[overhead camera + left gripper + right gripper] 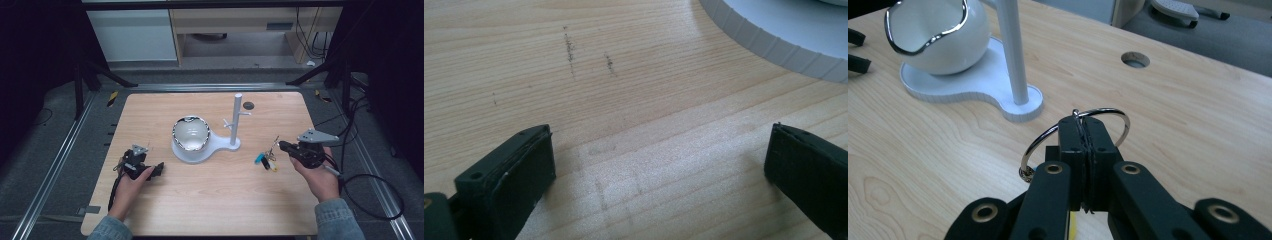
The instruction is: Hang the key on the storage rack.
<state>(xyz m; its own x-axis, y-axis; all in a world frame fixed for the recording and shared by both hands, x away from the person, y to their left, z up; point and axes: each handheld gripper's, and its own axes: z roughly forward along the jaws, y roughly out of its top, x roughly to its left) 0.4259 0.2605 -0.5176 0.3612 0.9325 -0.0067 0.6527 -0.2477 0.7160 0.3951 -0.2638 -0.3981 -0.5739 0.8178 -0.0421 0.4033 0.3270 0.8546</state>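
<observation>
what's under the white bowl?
The white bowl sits on a flat white stand base that also carries the post. The base beneath the bowl is hidden.

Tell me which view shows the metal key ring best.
The right gripper view: the key ring is close and sharp, pinched in the shut right claw. The high view shows it tiny, with blue and yellow tags beneath. The left gripper view shows bare table instead.

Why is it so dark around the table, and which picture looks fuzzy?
High view: light falls on the pale wooden table while the edges fade to black. Left claw view: the open black jaws are blurry up close, with soft shadows beneath. Right claw view: the white bowl with a shiny silver rim gleams, and the thin metal key ring looks sharp.
</observation>
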